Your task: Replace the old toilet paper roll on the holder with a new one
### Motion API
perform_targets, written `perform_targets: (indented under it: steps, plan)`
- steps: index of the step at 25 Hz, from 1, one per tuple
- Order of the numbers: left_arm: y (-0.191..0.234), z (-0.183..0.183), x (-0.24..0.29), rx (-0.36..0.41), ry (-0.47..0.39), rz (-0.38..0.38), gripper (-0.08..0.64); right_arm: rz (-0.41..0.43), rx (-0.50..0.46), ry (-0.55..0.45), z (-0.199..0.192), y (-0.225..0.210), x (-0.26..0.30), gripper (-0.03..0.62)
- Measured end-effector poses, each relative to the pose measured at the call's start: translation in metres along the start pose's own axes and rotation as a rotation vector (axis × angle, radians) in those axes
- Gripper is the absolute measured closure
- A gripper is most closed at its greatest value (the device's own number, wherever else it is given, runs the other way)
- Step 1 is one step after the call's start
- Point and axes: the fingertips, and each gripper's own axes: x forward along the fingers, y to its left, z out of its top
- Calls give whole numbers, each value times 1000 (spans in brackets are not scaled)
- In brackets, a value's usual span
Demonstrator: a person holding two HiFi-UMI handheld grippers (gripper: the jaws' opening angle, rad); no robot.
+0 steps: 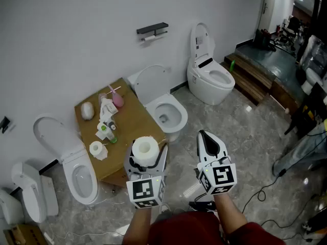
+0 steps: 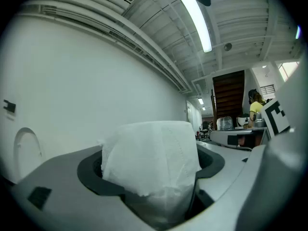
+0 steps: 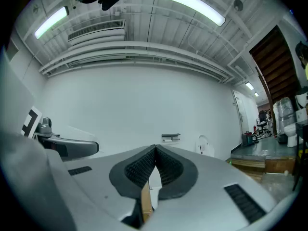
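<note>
New roll (image 1: 145, 148): white and full, with the hollow core facing up in the head view. A loose outer sheet hangs rumpled down its side. It is in front of the person, over the near edge of the tabletop (image 1: 134, 120) and well apart from the wall.
Left tongs (image 1: 147, 158): spread wide, with the pads pressed on the roll's sides.
Holder (image 1: 152, 30): a black bar on the far wall. The old roll (image 1: 149, 37) shows as a small pale shape under it, too small to tell how much paper is left.
Right tongs (image 1: 204, 136): closed together with nothing between them, level and just beside the left.
Step in hand: probably carrying the new roll to the holder.
Doing it well: squeeze lightly, because soft paper dents. Keep the loose sheet from snagging. Clear the old roll with the free right tongs first.
Around: a spare roll (image 1: 96, 149) lies on the tabletop, and toilets stand on either side.
</note>
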Motion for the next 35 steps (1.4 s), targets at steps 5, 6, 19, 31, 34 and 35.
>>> perform_targets:
  steps: [5,6,19,31,34,35]
  plan:
    - [-23,-1,3,-3,2,8,110,12,-3,-1,2,-17,-11,575]
    - [-28,-1,3,1,2,10,110,14,-1,0,2,-21,-13,575]
    - [-92,-13,27,15,22,51,110,51,28,0,-6,-90,-35,575]
    - [-99,-23,92,27,33,58,110,47,37,13,-21,-132,6,575]
    - [-79,-25,120,16,36,58,110,33,28,14,-22,-135,37,575]
    - [-72,-25,129,11,36,59,110,30,28,19,-22,-136,48,575]
